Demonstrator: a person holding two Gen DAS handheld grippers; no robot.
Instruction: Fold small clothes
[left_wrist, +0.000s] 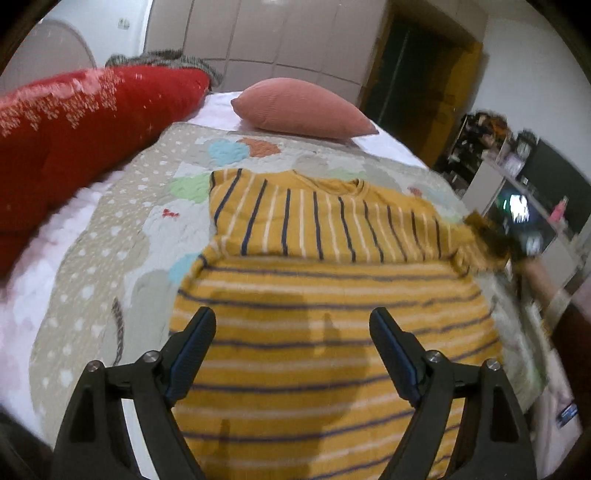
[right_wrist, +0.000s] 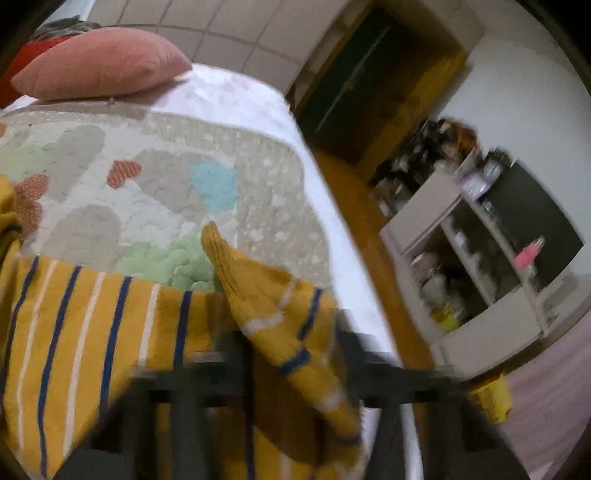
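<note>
Mustard striped shirt (left_wrist: 332, 295) – spread flat, top folded, sleeve (right_wrist: 280, 317) lifted

The left gripper (left_wrist: 293, 325) has matte black arms, blue ribbed pads (left_wrist: 192, 350) inside its fingers, and silver round screws (left_wrist: 151, 356) at the joints. The right gripper (right_wrist: 291, 354) shows only as a black blur.

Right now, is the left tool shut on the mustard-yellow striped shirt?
No, the left tool hangs open above the mustard-yellow striped shirt, its two fingers spread wide with no cloth pinched between them.
</note>
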